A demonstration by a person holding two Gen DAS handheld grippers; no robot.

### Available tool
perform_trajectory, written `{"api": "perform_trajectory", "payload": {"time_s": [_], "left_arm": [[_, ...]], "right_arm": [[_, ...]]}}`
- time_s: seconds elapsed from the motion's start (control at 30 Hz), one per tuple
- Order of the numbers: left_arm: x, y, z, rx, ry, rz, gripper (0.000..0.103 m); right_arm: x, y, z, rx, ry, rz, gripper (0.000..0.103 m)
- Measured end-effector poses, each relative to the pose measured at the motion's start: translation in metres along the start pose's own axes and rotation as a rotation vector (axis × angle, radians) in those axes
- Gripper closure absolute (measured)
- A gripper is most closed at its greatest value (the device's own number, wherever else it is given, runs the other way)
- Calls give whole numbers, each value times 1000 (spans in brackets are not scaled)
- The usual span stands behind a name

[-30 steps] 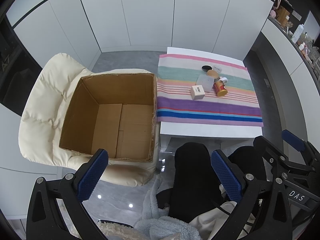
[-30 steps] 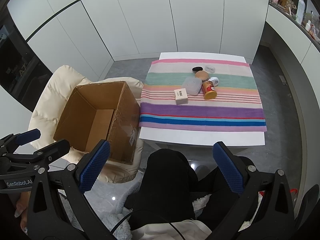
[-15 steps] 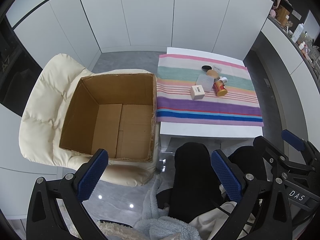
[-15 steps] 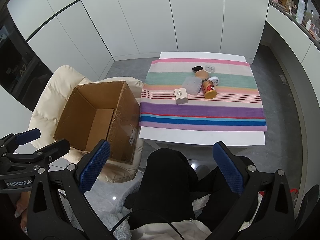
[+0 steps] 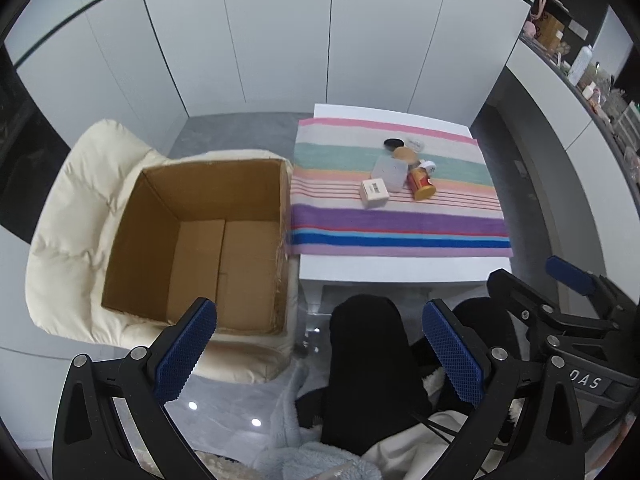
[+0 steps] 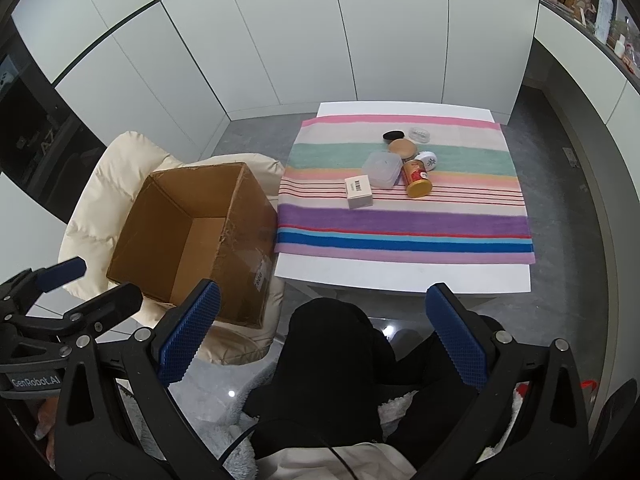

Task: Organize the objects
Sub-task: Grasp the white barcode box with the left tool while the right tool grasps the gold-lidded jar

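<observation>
Both hand-held grippers, left (image 5: 318, 342) and right (image 6: 322, 336), are hovering wide open, gripping nothing. Small items (image 6: 390, 170) are sitting clustered on the striped counter (image 6: 400, 276); cardboard box (image 5: 200, 240) is resting open on the left cream chair (image 5: 76, 208).

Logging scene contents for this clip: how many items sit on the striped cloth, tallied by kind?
Small white carton: 1
Translucent square container: 1
Orange bottle lying down: 1
Round lidded jars or tins, black, clear, tan, white: 4
Total: 7
</observation>
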State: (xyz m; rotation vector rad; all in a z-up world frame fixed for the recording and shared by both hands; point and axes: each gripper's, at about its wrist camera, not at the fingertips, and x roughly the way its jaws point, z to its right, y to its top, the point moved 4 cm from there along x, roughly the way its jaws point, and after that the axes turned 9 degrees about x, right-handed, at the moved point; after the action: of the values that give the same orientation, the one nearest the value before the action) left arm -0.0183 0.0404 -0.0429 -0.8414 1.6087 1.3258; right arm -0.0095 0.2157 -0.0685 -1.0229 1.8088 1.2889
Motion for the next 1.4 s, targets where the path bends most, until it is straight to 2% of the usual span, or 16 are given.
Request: {"api": "perform_trajectory", "payload": {"time_s": [0.07,0.2,0.37,0.5,0.73,0.83,1.03,1.13,1.27,1.4], "left_arm": [[4,2,6,8,17,-2,0],[13,5,19,11,-9,-14,0],[26,13,41,13,-26,-10,0],[39,21,63,41,21,4,0],[61,44,108,114,35,58,2],[74,54,123,131,0,38,9],[95,73,135,78,-44,56,8],[115,81,134,22,-79,59,8],[157,83,136,21,-56,15,8],[206,85,136,31,-41,-13,8]], "right_arm": [[1,3,7,2,6,-2,0],[0,8,27,25,4,2,0],[1,16,58,41,-44,17,0],[4,21,91,81,-85,21,0],[14,29,155,169,-127,18,0],[17,33,174,191,-146,28,0],[27,46,200,179,-181,114,0],[37,51,201,112,-125,178,0],[68,59,206,90,-87,163,0],[103,67,209,55,-161,169,0]]}}
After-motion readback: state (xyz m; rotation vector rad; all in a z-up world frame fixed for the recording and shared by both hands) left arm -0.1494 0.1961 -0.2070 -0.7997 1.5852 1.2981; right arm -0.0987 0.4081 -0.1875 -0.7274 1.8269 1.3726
